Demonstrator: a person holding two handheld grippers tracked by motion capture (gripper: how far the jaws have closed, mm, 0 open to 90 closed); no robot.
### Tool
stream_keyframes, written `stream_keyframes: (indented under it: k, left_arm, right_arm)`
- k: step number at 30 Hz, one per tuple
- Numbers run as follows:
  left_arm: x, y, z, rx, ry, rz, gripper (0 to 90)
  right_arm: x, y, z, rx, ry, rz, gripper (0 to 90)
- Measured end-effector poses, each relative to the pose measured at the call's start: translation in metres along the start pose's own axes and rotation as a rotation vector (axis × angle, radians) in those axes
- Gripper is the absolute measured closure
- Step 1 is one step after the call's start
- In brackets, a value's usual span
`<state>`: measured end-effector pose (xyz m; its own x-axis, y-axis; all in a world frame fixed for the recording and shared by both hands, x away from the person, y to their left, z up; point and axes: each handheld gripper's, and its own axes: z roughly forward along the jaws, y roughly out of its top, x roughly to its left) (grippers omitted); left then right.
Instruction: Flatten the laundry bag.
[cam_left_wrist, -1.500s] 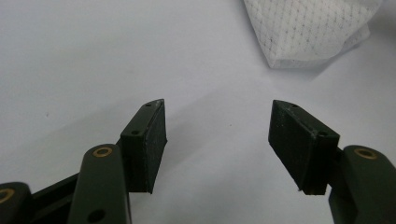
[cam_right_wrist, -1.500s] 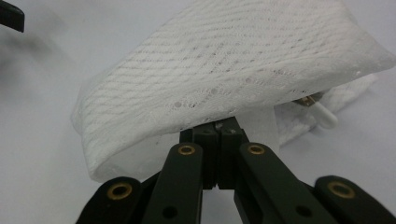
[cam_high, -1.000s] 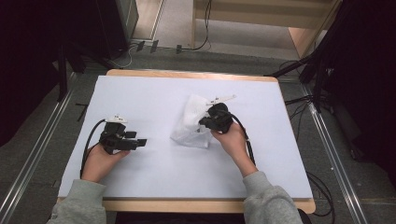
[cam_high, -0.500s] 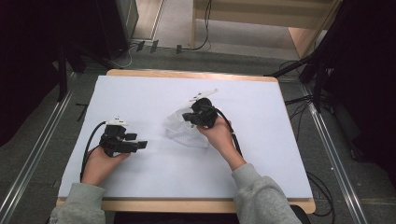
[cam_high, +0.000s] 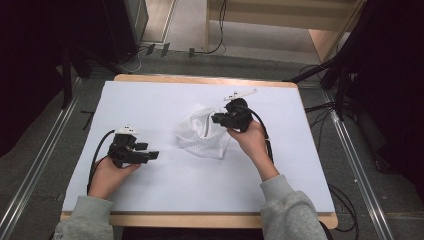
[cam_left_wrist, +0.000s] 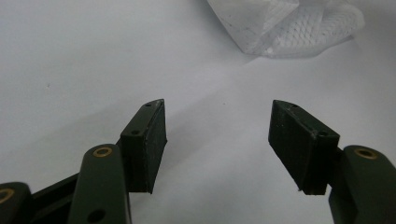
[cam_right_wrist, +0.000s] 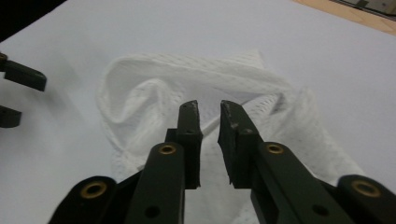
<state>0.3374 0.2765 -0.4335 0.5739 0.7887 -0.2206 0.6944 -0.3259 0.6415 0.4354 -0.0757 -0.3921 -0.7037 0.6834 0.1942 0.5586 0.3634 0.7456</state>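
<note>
Moved rightward since before, the right gripper (cam_high: 216, 119) hangs over the crumpled white mesh cloth (cam_high: 200, 132), jaws narrowly parted, pinching nothing. Well apart, the left gripper (cam_high: 152, 155) gapes wide above bare table (cam_high: 165, 195).

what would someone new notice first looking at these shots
The crumpled white mesh cloth near the middle of the white-covered table catches the eye first. The right gripper sits at its right edge with jaws nearly closed just above the fabric; whether they pinch any cloth cannot be told. The left gripper rests apart on the left, jaws wide open and pointing toward the cloth.
</note>
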Motion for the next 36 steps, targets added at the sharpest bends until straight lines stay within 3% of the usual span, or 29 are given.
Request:
stream_keyframes:
  k: [4,5,7,11,13,14,15,17,22,26,36]
  left_arm:
    - [0.0,0.002,0.002,0.01,-0.003,0.007,37.8]
    - [0.0,0.003,0.003,0.008,-0.004,0.005,37.8]
    - [-0.001,0.004,0.004,0.011,-0.009,0.008,37.8]
    - [-0.002,0.005,0.006,0.009,-0.011,0.011,37.8]
    - [-0.002,0.006,0.007,0.009,-0.014,0.015,37.8]
    - [-0.002,0.006,0.007,0.011,-0.016,0.016,37.8]
    - [-0.002,0.007,0.007,0.01,-0.016,0.019,37.8]
    - [-0.002,0.007,0.007,0.005,-0.014,0.015,37.8]
    - [-0.003,0.009,0.006,0.001,-0.016,0.017,38.0]
    - [-0.007,0.017,0.004,-0.009,-0.022,0.026,38.7]
    - [-0.025,0.055,0.007,-0.036,-0.06,0.069,39.6]
  right_arm:
    - [-0.01,-0.005,0.003,0.018,-0.025,0.019,63.2]
    - [-0.01,-0.005,0.003,0.018,-0.025,0.019,63.2]
    - [-0.016,-0.009,0.01,0.047,-0.048,0.038,52.2]
    - [-0.019,-0.016,0.018,0.064,-0.019,0.069,49.8]
    - [-0.017,-0.022,0.028,0.098,0.016,0.077,65.7]
    - [-0.017,-0.022,0.028,0.098,0.016,0.077,65.7]
    - [-0.013,-0.024,0.03,0.12,0.017,0.063,80.8]
    - [-0.007,-0.023,0.029,0.11,0.014,0.046,86.4]
    - [0.008,-0.017,0.015,0.064,0.034,0.004,88.1]
    - [0.022,-0.02,0.01,0.076,0.046,-0.027,88.0]
    - [0.043,-0.035,0.0,0.09,0.077,-0.038,88.0]
